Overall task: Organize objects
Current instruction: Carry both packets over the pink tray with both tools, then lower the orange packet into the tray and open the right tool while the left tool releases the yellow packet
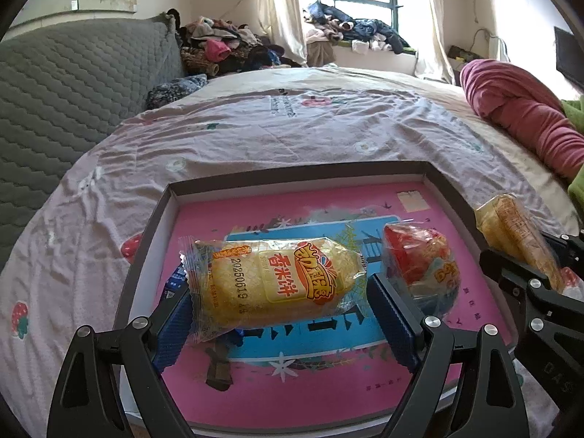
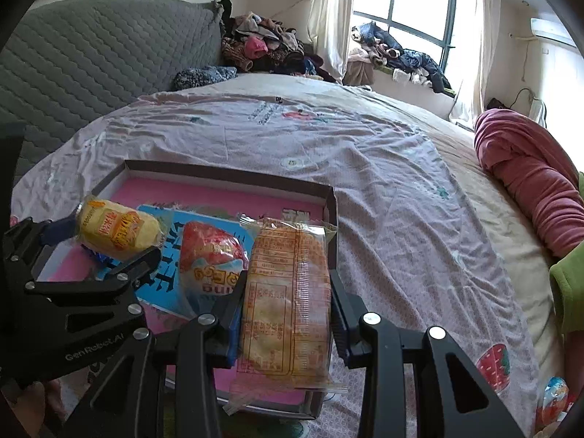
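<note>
item: yellow rice-cracker packet [image 1: 272,284], lying between the fingers of the left tongs [image 1: 281,314], over the pink-lined box lid [image 1: 303,173] on the bed [image 1: 226,135]. long axis: crosswise to the left tongs, running finger to finger. the fingers flank its two ends; whether they press it or stand just apart cannot be told.

item: orange-printed cracker packet [image 2: 286,303], clamped in the right tongs [image 2: 284,325]. long axis: along the fingers, pointing away from the hand, over the lid's right edge.

item: red-and-blue snack packet [image 1: 419,270], resting in the lid between the two tongs, ungripped.

judgement: both held packets sit above the lid; the right one is nearer the rim and likely needs to go inward before release.
</note>
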